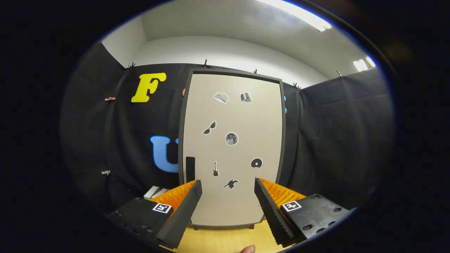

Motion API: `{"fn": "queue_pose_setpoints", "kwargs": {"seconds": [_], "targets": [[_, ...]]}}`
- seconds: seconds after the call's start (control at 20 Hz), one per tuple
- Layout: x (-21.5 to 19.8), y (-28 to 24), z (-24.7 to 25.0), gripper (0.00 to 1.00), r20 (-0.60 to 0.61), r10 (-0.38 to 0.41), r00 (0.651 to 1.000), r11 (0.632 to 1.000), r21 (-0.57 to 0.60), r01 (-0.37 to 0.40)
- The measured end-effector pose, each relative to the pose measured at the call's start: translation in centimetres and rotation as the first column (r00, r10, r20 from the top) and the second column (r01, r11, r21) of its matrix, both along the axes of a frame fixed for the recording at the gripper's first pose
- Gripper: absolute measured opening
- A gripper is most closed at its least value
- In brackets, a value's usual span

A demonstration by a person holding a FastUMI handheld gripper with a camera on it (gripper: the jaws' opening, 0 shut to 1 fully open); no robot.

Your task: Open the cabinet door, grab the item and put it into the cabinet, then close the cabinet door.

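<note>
A tall cabinet (232,116) with a dark frame stands straight ahead on a wooden table (225,239). Its beige door (242,203) is shut and carries several small black stickers. A dark upright handle (190,169) sits on the door's left side, just above my left finger. My gripper (227,186) is open, its two fingers spread wide apart with nothing between them, a short way in front of the lower part of the door. A white box-like item (155,192) lies low to the left of the cabinet, partly hidden behind my left finger.
Black cloth walls close in the booth on the left, right and behind the cabinet. A fingertip (248,249) shows at the near table edge below the fingers.
</note>
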State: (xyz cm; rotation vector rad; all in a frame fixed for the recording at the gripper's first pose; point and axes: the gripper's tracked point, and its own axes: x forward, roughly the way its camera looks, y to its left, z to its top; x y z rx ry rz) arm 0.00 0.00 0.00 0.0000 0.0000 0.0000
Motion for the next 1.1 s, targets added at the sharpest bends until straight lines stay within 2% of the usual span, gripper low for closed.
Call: {"fn": "queue_pose_setpoints", "kwargs": {"seconds": [1.1], "targets": [[-1.4, 2.2, 0.4, 0.97, 0.005, 0.022, 1.0, 1.0, 0.009, -0.022]]}}
